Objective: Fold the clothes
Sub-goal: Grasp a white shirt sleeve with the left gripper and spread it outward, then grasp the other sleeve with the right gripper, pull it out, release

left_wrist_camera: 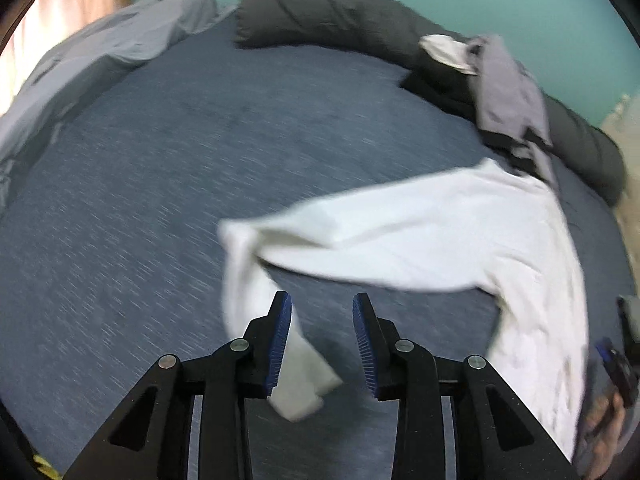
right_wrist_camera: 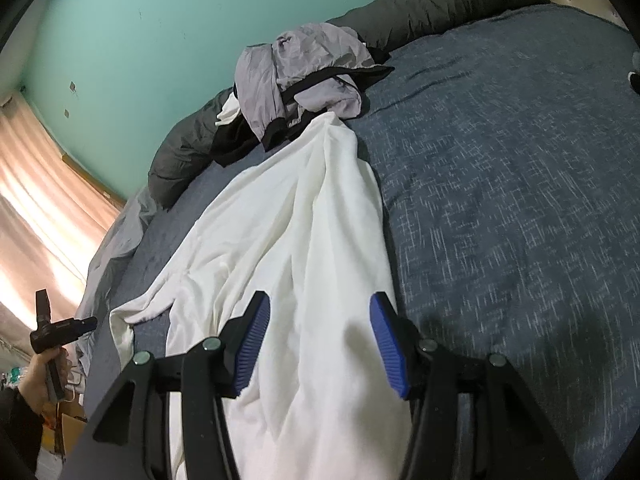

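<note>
My left gripper (left_wrist_camera: 322, 340) hangs open above the bed (left_wrist_camera: 160, 200), a sleeve of the white shirt (left_wrist_camera: 420, 236) just beneath it. My right gripper (right_wrist_camera: 318, 344) hovers open over the shirt's body. I judge I'm laying it flat; next, regrasp the sleeve.

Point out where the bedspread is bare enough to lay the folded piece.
Free: the wide blue bedspread between the white garment and the pale sheet; also the stretch beyond the garment's other edge in the right wrist view. Crowded: the far edge, where the grey clothes pile sits against the dark bolster.
</note>
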`<state>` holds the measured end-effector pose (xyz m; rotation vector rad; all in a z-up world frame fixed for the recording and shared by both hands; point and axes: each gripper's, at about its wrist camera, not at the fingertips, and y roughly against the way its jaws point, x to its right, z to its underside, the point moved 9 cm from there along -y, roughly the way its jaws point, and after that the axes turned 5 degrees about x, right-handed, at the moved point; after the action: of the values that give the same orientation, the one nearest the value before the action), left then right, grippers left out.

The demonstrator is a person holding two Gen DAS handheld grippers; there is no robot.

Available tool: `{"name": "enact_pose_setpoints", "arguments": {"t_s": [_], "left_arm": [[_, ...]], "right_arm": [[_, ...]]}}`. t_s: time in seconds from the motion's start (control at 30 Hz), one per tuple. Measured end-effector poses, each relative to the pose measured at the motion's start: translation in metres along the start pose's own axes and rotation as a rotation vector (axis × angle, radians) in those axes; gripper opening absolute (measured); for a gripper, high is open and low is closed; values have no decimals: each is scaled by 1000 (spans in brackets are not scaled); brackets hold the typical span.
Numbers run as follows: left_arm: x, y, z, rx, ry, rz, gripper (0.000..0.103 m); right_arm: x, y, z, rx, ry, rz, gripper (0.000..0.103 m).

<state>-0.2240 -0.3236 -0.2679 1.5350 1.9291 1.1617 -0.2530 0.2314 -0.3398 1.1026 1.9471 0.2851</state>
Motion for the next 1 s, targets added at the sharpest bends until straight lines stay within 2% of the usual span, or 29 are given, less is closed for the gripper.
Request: {"name": "enact_pose_setpoints", "arguments": {"t_s": [0.17,0.3,0.57,0.77,1.0], "left_arm": [[41,2,40,-24,-31,90,41],[68,6,74,-34,-33,151,42],[99,-5,134,-39,5,239,46],[124,-11,158,-38,4,292,52],[131,-13,164,-10,-15,295,58]], "right_arm": [[0,14,12,-56,-29,12,60],[4,30,36,-151,37,82,60],[-2,68,80,-261,78,122,60],[-25,73,113,-333,131,131,60],[-42,58,126,-365,212,181,60]]}}
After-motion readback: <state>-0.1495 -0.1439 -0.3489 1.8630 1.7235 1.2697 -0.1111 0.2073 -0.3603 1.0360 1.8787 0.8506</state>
